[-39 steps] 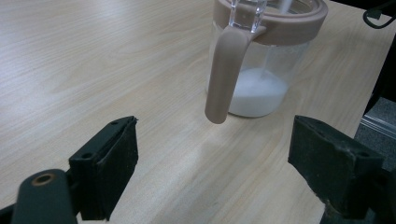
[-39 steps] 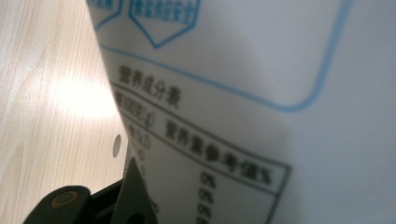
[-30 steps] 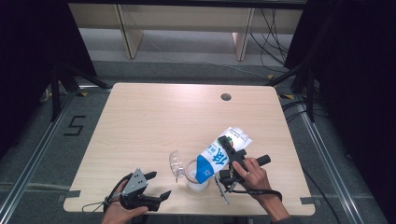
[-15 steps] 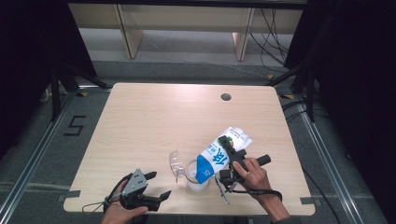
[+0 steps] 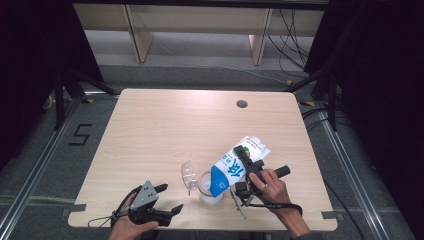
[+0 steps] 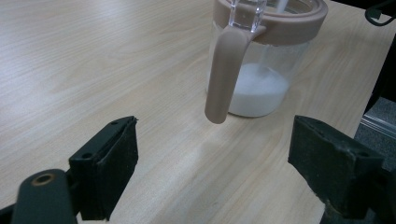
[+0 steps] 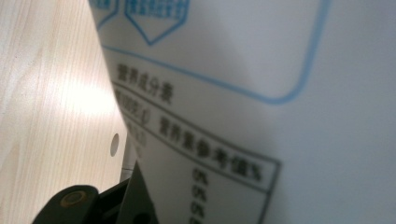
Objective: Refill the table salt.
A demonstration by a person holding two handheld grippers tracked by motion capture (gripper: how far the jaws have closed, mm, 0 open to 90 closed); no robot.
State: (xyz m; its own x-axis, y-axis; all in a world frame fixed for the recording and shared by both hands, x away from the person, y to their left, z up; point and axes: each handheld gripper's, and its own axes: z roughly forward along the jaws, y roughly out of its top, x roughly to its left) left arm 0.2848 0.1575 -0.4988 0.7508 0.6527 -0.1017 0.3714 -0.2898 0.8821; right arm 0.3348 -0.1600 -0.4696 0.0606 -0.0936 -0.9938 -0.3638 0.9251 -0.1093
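A blue-and-white milk carton (image 5: 234, 169) hangs tilted, its top end down over a clear glass jug (image 5: 207, 190) near the table's front edge. My right gripper (image 5: 248, 167) is shut on the carton's sides; in the right gripper view the printed carton wall (image 7: 280, 93) sits right against the camera. The jug (image 6: 261, 70) has a tan rim and handle (image 6: 223, 79) and holds a shallow pool of milk (image 6: 257, 91). Its clear lid flap (image 5: 188, 175) stands up. My left gripper (image 5: 169, 198) rests on the table left of the jug, open, with nothing between its pads (image 6: 114, 163).
The wooden table (image 5: 165, 130) has a round cable hole (image 5: 242, 104) at the back right. The jug and both hands are close to the front edge. Black stands and cables line the floor on both sides, and shelving stands beyond the far edge.
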